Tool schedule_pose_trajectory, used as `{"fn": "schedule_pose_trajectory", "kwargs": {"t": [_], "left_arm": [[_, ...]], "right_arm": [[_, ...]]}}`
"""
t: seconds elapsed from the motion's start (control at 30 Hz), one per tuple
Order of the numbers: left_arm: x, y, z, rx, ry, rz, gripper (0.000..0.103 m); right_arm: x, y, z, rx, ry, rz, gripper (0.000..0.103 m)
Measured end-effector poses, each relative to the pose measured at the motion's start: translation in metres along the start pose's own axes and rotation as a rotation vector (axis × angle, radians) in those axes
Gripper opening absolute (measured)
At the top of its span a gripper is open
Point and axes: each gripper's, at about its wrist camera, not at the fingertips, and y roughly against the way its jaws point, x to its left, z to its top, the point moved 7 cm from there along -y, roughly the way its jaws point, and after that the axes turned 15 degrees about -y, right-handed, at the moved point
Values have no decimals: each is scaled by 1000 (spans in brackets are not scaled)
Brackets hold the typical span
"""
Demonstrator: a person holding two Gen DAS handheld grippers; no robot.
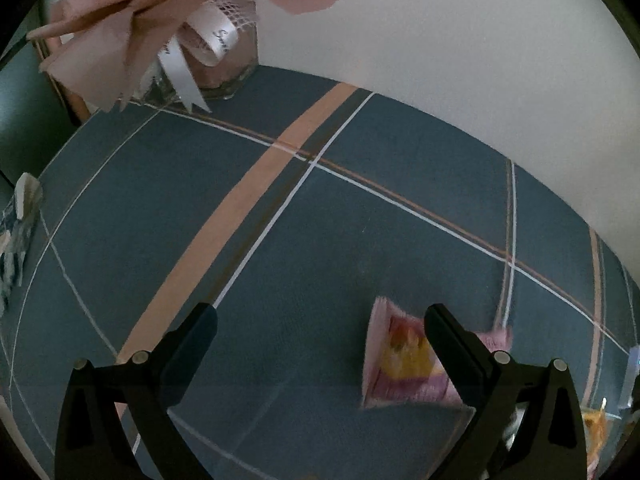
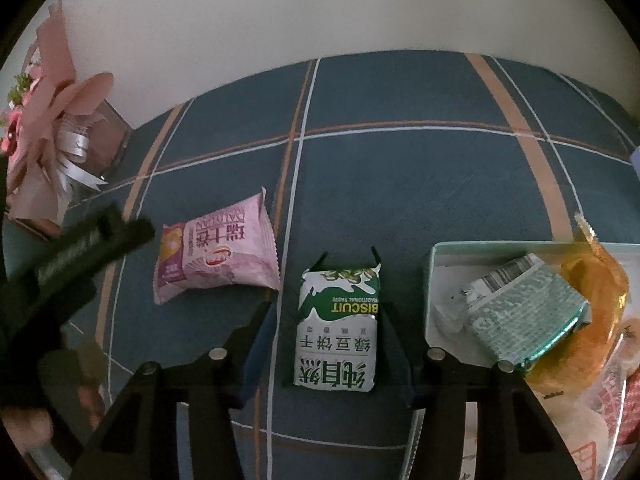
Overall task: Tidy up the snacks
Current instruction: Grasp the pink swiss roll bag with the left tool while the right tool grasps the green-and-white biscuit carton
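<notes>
The right hand-held gripper [image 2: 326, 320] is pointing steeply down with the green and white biscuit packet [image 2: 338, 328] lying flat between its fingers; the right finger seems to be meeting the packet's edge, while a sliver of cloth is showing by the left one, so a firm grip cannot be told. The left hand-held gripper [image 1: 320, 320] is standing wide open over the blue plaid surface [image 1: 360, 208], its right finger overlapping the pink snack packet [image 1: 400, 360], which is lying flat and ungripped. Just right of the biscuit packet, a pale green tray [image 2: 434, 280] is holding a teal packet [image 2: 524, 316] and an orange wrapper [image 2: 592, 312]. Far back, a pink wrapped bouquet [image 1: 132, 32] is sitting against the wall [image 1: 440, 40].
</notes>
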Motion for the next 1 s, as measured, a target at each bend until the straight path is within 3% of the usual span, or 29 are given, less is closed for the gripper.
{"fn": "schedule_pose_trajectory", "kwargs": {"t": [0.17, 0.67, 1.0], "left_arm": [[1, -17, 7, 18, -12, 50, 103], [2, -15, -34, 125, -37, -31, 103], [-10, 14, -29, 23, -99, -86, 103]], "right_arm": [[1, -3, -1, 5, 11, -8, 54], [1, -7, 3, 12, 3, -24, 44], [-5, -5, 4, 14, 2, -26, 43]]}}
